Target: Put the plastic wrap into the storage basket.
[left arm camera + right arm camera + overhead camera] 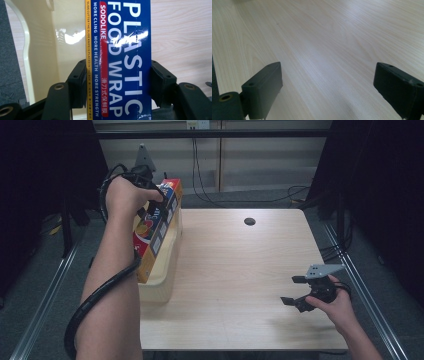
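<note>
The left gripper (150,195) sits at about ten o'clock over the table (235,270), carried by the person's left hand (125,195). Its jaws are clamped on a long plastic food wrap box (156,227), one pad pressed against each long side. In the left gripper view the box (120,60) runs straight up between the jaws, blue face outward, white lettering reading "PLASTIC FOOD WRAP", a red band marked "SODOLIKE", and a yellow strip along one edge.

From the high view the box is tilted, its far end raised at the gripper and its near end down inside a cream plastic tray (160,280). The tray stands along the table's nine o'clock edge. In the left gripper view the tray's glossy inner wall (62,37) lies just beside and behind the box.

The right gripper (296,291) is at about four o'clock on the table, well apart from the box, held by the right hand (336,307). Its jaws stand wide apart with nothing between them; the right gripper view looks across bare wood grain (324,50) between the two black pads.

A round dark hole (249,221) marks the tabletop toward twelve o'clock.
</note>
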Action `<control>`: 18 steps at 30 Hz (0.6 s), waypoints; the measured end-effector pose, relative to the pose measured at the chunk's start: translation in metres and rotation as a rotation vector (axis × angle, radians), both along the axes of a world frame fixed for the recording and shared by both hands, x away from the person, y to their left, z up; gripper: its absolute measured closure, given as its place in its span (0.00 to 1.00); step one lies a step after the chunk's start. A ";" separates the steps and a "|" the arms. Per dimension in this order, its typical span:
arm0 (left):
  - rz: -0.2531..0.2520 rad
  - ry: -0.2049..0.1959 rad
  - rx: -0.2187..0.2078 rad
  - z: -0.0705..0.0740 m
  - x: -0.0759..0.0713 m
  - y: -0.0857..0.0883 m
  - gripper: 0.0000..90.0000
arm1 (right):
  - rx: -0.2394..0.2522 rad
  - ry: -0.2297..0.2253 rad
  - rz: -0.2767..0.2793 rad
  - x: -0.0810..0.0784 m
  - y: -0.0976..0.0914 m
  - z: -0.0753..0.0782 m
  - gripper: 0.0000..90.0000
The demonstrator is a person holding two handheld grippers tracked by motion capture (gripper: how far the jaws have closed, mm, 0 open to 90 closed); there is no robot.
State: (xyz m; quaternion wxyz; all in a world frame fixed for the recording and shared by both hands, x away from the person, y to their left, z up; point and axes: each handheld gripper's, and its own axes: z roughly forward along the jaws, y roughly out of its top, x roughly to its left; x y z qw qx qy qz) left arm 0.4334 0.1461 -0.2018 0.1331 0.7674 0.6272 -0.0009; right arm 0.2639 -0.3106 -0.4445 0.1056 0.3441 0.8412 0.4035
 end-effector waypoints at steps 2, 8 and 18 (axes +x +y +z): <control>0.010 0.000 0.001 -0.001 -0.001 0.002 0.46 | 0.000 0.000 0.000 0.000 0.000 0.000 0.09; 0.027 -0.005 0.000 0.000 -0.004 0.009 0.46 | -0.004 -0.004 -0.003 0.000 0.000 0.000 0.09; 0.048 -0.004 -0.008 0.002 -0.008 0.020 0.46 | -0.003 -0.006 0.004 0.000 0.001 0.001 0.09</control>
